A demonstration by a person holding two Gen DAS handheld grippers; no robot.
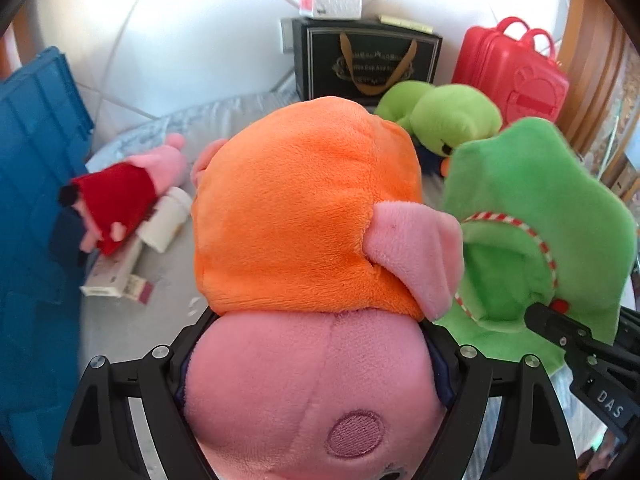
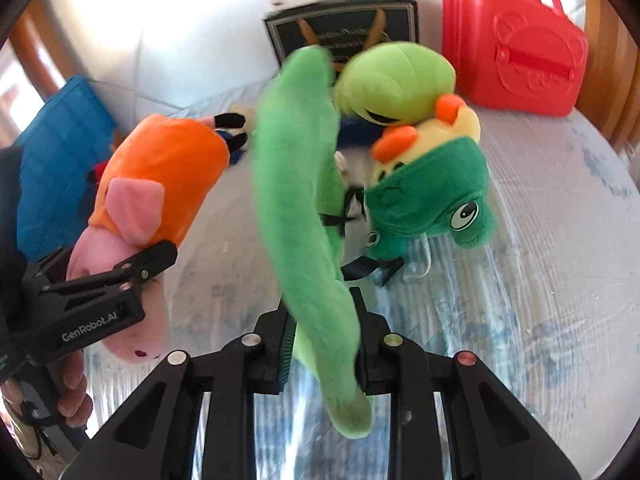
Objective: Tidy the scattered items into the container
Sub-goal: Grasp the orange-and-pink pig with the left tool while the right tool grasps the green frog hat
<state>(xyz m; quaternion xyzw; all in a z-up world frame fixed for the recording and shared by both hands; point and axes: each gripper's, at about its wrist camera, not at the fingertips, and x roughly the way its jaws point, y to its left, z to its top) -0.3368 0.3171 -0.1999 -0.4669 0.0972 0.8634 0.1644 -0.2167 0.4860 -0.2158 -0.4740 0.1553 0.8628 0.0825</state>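
Note:
My left gripper (image 1: 308, 344) is shut on a pink pig plush in an orange dress (image 1: 308, 208), held above the bed; it also shows in the right wrist view (image 2: 156, 184). My right gripper (image 2: 324, 340) is shut on a flat bright-green plush (image 2: 296, 200), seen in the left wrist view (image 1: 532, 208) to the right of the pig. The blue container (image 1: 36, 184) stands at the left, also in the right wrist view (image 2: 56, 160). On the bed lie a lime-green plush (image 2: 392, 76), a dark-green frog plush (image 2: 432, 196) and a small pink plush in red (image 1: 120, 196).
A white bottle (image 1: 168, 220) and small boxes (image 1: 116, 276) lie next to the blue container. A black gift box (image 1: 368, 60) and a red case (image 2: 516, 40) stand at the back against the white headboard. A wooden frame edges the bed at the right.

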